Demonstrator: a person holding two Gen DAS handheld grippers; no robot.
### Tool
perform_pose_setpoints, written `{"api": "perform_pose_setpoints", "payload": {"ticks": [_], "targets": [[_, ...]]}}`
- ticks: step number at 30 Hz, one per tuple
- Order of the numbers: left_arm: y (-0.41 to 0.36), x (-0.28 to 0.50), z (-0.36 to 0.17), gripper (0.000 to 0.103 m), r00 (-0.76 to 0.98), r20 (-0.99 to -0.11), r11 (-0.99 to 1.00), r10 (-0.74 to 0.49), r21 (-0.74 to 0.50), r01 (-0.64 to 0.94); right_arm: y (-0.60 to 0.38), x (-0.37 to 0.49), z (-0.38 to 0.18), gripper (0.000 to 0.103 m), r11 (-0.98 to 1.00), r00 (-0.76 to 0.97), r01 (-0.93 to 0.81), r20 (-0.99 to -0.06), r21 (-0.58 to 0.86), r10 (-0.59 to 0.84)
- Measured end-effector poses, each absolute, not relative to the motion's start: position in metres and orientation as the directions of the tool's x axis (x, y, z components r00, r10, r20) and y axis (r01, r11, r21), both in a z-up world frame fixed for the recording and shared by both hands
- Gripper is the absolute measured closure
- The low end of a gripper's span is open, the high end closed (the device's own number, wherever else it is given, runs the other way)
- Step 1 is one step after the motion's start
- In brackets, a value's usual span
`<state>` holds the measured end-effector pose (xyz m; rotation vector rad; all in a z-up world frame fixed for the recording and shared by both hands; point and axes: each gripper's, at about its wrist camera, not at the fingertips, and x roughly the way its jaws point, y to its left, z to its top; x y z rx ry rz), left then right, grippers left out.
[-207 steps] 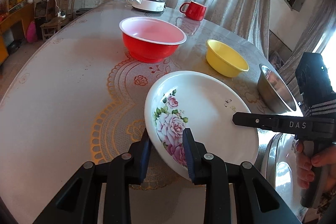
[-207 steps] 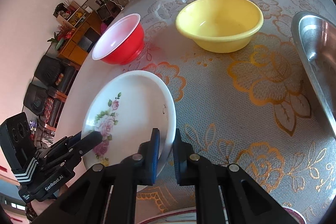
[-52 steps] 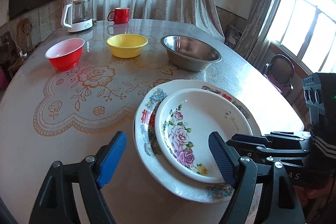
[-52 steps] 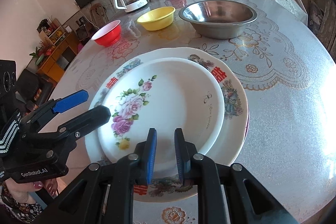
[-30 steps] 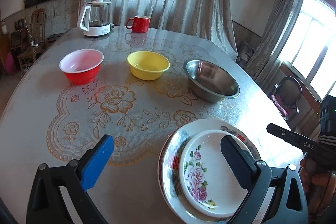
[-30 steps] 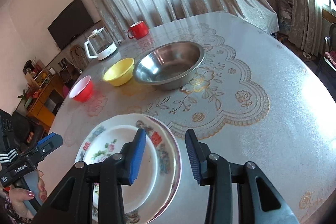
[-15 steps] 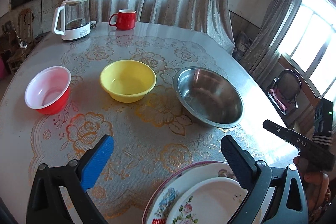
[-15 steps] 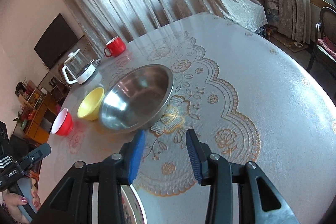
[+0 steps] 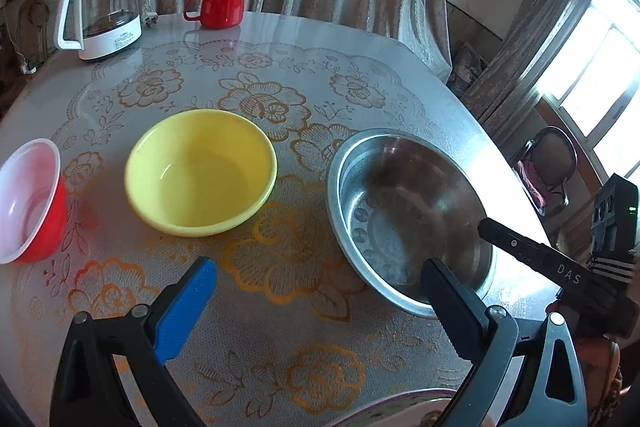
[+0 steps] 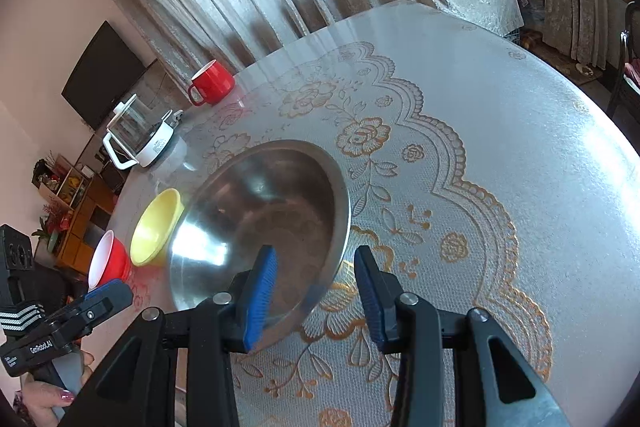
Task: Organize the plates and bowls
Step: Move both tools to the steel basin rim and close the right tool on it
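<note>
A steel bowl stands at the right of the table, a yellow bowl in the middle and a red bowl at the left. My left gripper is wide open and empty, hovering over the cloth between the yellow and steel bowls. My right gripper is open. Its jaws straddle the near rim of the steel bowl, one pad over the inside and one outside, neither pressing. The yellow bowl and red bowl line up behind it. A rim of the stacked plates shows at the bottom edge.
A glass kettle and a red mug stand at the table's far side before the curtain. The right gripper's finger reaches over the steel bowl's right rim. A chair stands beyond the table's right edge.
Both grippers have moved forward from the stacked plates toward the bowls. The plates have slid almost out of view. The steel bowl's rim now lies between the right jaws. Both stay open.
</note>
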<state>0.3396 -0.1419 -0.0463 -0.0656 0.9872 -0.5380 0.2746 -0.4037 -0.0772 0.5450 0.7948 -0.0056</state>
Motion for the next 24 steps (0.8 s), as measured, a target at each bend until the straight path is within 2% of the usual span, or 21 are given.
{"api": "perform_pose_setpoints", "payload": {"ticks": [7, 11, 14, 16, 17, 19, 22, 24], "targets": [[-0.166, 0.353, -0.056, 0.002, 0.383, -0.799, 0.85, -0.463, -0.277, 0.449, -0.406, 0.296, -0.093, 0.063, 0.862, 0.688, 0.203, -0.694, 0.464, 0.212], [-0.181, 0.357, -0.063, 0.009, 0.357, -0.819, 0.839, -0.449, -0.248, 0.485, -0.404, 0.301, -0.101, 0.075, 0.866, 0.677, 0.189, -0.7, 0.463, 0.227], [-0.186, 0.361, -0.067, 0.023, 0.335, -0.823, 0.829, -0.458, -0.259, 0.496, -0.404, 0.302, -0.106, 0.079, 0.861, 0.673, 0.179, -0.697, 0.476, 0.246], [-0.19, 0.364, -0.07, 0.04, 0.328, -0.826, 0.827, -0.459, -0.261, 0.498, -0.404, 0.302, -0.108, 0.083, 0.854, 0.677, 0.167, -0.687, 0.494, 0.265], [-0.192, 0.365, -0.072, 0.043, 0.325, -0.828, 0.826, -0.457, -0.26, 0.499, -0.403, 0.303, -0.109, 0.083, 0.856, 0.675, 0.166, -0.689, 0.489, 0.263], [-0.193, 0.367, -0.077, 0.059, 0.315, -0.83, 0.823, -0.461, -0.267, 0.502, -0.401, 0.304, -0.11, 0.084, 0.864, 0.669, 0.168, -0.699, 0.474, 0.253], [-0.194, 0.368, -0.085, 0.077, 0.287, -0.832, 0.813, -0.474, -0.288, 0.506, -0.4, 0.305, -0.113, 0.086, 0.864, 0.663, 0.174, -0.704, 0.473, 0.253], [-0.196, 0.363, -0.084, 0.083, 0.292, -0.832, 0.809, -0.472, -0.277, 0.518, -0.4, 0.303, -0.113, 0.088, 0.865, 0.667, 0.166, -0.7, 0.474, 0.256]]}}
